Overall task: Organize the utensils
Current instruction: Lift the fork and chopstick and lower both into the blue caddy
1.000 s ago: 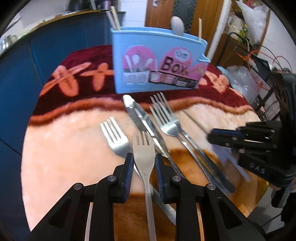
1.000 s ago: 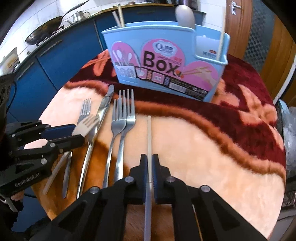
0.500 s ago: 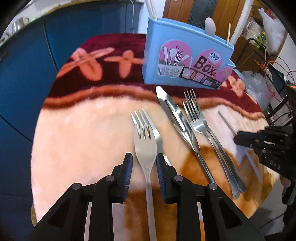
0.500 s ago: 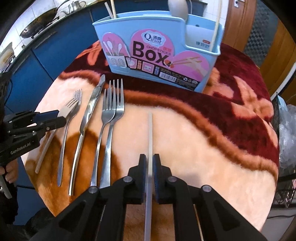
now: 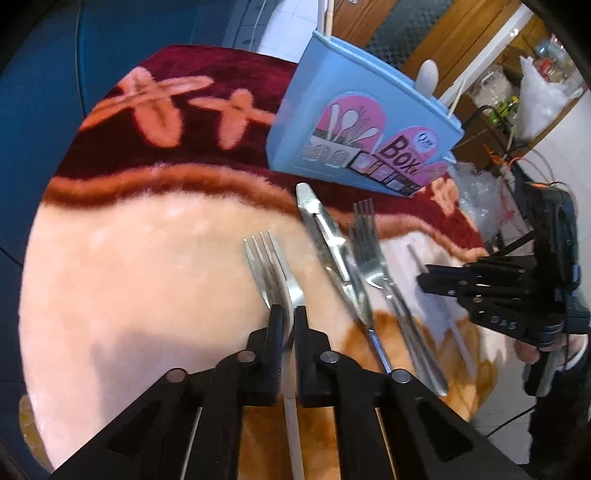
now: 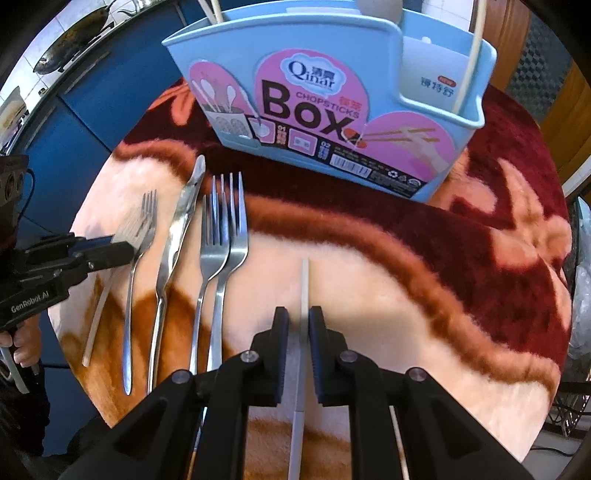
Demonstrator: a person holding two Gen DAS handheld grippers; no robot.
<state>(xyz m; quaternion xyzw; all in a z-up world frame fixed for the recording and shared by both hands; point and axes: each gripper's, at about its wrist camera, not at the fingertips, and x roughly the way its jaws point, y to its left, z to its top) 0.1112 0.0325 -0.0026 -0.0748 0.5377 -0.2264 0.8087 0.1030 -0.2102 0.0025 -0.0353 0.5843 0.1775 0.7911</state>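
While tilted downward, left hand-held gripper [image 5: 289,320] clamps fork [image 5: 271,271].

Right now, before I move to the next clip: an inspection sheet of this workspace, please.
Surface: round table under a plush red and peach cloth.
Job's things: blue chopsticks box upright at the back; knife and two side-by-side forks lying loose.
Clutter: nothing seen.
Grippers: left gripper shut on a fork; right gripper around a chopstick, jaws slightly apart.
Cables: orange wires beyond the table.
Surroundings: blue cabinets, wooden door.
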